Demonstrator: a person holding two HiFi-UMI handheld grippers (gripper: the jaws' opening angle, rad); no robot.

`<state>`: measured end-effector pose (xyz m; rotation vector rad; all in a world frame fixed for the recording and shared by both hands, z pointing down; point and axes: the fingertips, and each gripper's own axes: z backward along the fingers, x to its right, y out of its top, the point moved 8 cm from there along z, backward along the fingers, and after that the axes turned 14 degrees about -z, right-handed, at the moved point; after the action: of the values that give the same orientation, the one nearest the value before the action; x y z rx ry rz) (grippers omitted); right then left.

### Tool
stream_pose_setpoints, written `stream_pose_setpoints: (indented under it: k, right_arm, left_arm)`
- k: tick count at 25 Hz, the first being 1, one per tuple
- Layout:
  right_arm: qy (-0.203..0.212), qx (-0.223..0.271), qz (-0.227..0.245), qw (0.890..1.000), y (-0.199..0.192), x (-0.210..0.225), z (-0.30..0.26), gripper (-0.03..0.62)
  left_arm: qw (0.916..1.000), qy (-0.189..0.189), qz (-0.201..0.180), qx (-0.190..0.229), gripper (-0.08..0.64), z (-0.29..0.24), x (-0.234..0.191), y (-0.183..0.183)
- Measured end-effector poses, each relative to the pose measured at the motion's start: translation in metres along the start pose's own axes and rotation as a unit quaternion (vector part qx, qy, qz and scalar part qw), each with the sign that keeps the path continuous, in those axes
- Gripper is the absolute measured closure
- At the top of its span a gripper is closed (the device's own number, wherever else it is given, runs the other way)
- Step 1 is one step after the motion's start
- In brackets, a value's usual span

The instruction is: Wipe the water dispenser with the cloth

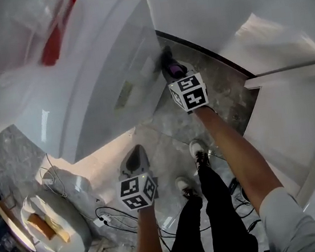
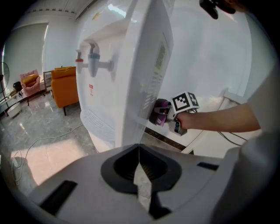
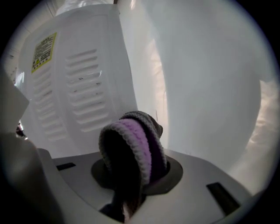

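Water dispenser (image 1: pixel 100 84) at 10 o'clock in head view; cloth (image 3: pixel 131 148) wadded in the clamped jaws of right gripper (image 1: pixel 172 69) near its vented back, contact unclear; left gripper (image 1: pixel 134 159) at 6 o'clock, jaws together on nothing; risk: louvres (image 3: pixel 81 87) may snag the loose wad and pull it free.

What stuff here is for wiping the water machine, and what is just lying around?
For the job:
water dispenser
purple and grey cloth, clamped in the right gripper, close to the dispenser's vented panel

Just lying about:
orange armchair
cables on the floor
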<state>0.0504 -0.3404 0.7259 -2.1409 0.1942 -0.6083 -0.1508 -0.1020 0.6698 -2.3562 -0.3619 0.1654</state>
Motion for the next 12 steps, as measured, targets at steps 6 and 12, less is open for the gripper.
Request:
stream_pose_setpoints:
  k: [6, 12]
  right_arm:
    - [0.018, 0.023, 0.032, 0.999, -0.013, -0.022, -0.003, 0.512]
    - [0.079, 0.052, 0.09, 0.991, -0.054, -0.065, 0.013, 0.512]
  left_arm:
    - [0.9995, -0.003, 0.03, 0.014, 0.545, -0.034, 0.01, -0.017]
    - [0.9996, 0.006, 0.028, 0.002, 0.545, -0.047, 0.007, -0.057]
